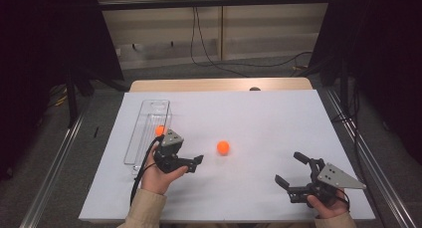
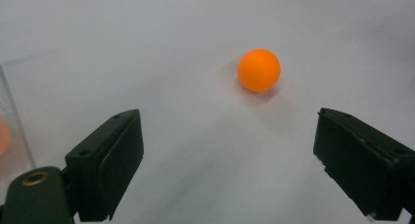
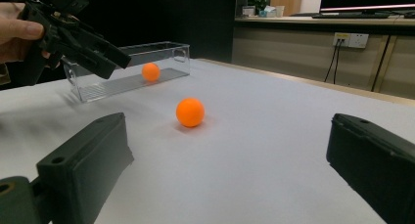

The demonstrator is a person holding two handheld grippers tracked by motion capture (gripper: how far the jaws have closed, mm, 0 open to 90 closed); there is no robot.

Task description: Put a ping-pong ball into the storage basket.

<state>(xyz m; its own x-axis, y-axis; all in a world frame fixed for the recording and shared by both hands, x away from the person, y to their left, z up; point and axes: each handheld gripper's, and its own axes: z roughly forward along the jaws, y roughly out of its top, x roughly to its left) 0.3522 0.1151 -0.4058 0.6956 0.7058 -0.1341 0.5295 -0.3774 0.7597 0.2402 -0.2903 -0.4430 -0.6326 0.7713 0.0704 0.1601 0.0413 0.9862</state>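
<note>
1. Two orange balls are in play: one ball on the table (image 1: 223, 147) lies loose on the white sheet, just right of the left gripper (image 1: 191, 164), and a second ball in the tray (image 1: 159, 130) sits inside the clear tray (image 1: 149, 112) at the far left.
2. The left gripper's jaws stand wide and empty, aimed at the loose ball. A jaw that clips the ball off-centre would likely send it rolling right or to the near edge, since nothing there stops it.
3. A squeeze off the ball's middle could pop it out forward.
4. The tray looks light; the back of the hand seems close to its near end, though the high view is too coarse to be sure, and a bump might shift it.
5. The right gripper (image 1: 294, 174), wide and empty at the near right, lies apart from the ball and could block a runaway.
</note>
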